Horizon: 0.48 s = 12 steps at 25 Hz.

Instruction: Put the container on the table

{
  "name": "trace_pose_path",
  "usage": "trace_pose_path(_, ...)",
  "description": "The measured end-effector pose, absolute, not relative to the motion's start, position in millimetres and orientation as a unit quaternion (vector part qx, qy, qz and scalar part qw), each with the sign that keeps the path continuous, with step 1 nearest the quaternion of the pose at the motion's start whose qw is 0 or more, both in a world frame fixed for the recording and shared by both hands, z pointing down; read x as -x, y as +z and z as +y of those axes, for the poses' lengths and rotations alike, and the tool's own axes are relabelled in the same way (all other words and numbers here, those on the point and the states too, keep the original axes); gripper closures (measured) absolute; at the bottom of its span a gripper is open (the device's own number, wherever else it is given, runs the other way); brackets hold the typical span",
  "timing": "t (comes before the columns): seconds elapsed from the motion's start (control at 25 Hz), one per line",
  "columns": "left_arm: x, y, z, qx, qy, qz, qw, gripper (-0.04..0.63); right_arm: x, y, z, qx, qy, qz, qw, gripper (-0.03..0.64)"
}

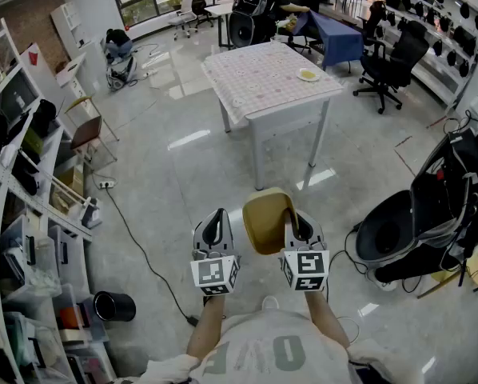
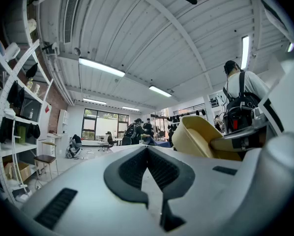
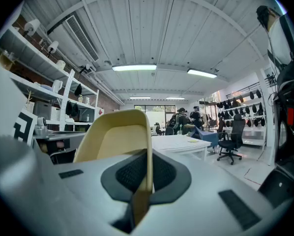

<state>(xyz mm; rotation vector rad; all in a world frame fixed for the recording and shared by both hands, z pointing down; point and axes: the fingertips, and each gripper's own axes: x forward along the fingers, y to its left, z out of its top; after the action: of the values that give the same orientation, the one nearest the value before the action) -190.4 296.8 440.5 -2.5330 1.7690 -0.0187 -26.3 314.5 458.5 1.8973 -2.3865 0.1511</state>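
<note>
The container (image 1: 267, 218) is a shallow tan-yellow tub held on edge in the air in front of me. My right gripper (image 1: 299, 226) is shut on its rim. In the right gripper view the container (image 3: 115, 136) rises left of the jaws, and its thin wall is pinched in my right gripper (image 3: 147, 176). My left gripper (image 1: 215, 224) hovers just left of the container, shut with nothing in it. The left gripper view shows my left gripper (image 2: 148, 163) with its pads meeting and the container (image 2: 196, 136) to its right. The table (image 1: 263, 74), under a pale checked cloth, stands some way ahead across the floor.
A small yellow dish (image 1: 307, 74) lies near the table's right side. Shelves (image 1: 23, 214) full of gear line the left wall, with a black bin (image 1: 115, 306) at their foot. Black office chairs (image 1: 387, 62) and dark equipment (image 1: 415, 222) stand on the right. People are at the back.
</note>
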Motion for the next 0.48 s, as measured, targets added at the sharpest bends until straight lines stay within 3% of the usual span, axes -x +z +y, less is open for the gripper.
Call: trace_pose_path(0.48, 189, 451, 297, 0.814, -0.004, 0.581, 0.014, 0.568, 16, 458, 313, -0.621, 0.058, -0.781, 0.019, 0.584)
